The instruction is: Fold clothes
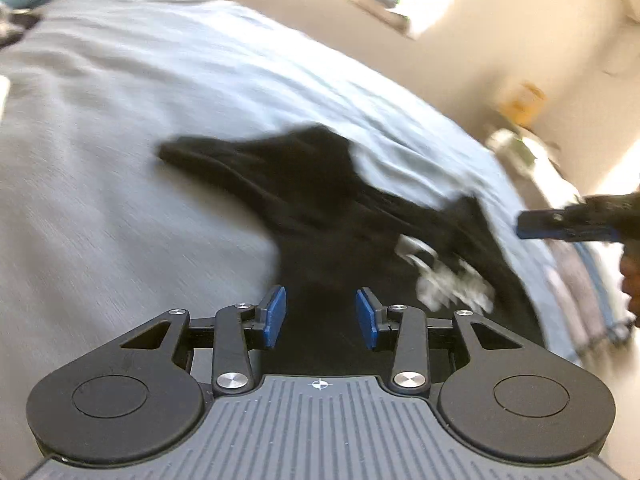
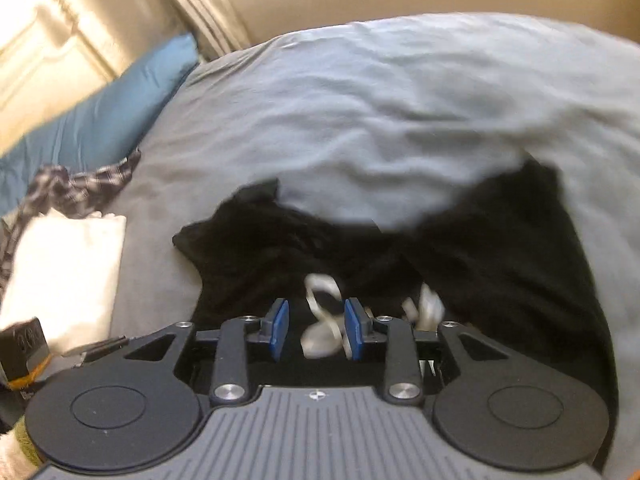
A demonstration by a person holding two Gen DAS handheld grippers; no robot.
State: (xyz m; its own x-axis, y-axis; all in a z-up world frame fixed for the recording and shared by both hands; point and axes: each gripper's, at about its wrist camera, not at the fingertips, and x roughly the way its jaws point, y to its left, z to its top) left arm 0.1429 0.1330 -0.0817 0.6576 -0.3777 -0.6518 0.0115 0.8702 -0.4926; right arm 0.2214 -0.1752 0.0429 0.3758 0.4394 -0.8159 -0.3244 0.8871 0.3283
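Nearest in our left wrist view, the left gripper hangs over the black cotton T-shirt with a white print. Its blue pads stand apart w/ a clear gap, nothing pinched between them: released, just dark cloth below.

In our right wrist view, the right gripper also sits over the shirt, jaws part-open. The white print shows thru the gap, but we see no cloth clamped, so we read it as let go. Both views are motion-blurred, so whether the tips graze the fabric we can't tell.

The shirt lies crumpled on the grey-blue bedsheet, sleeves spread out beyond the grippers. Left of the shirt in the right view: a folded white cloth, then a plaid grey-and-white garment, then a teal pillow farther back. In the left view the right gripper shows at the shirt's right edge, side-on.
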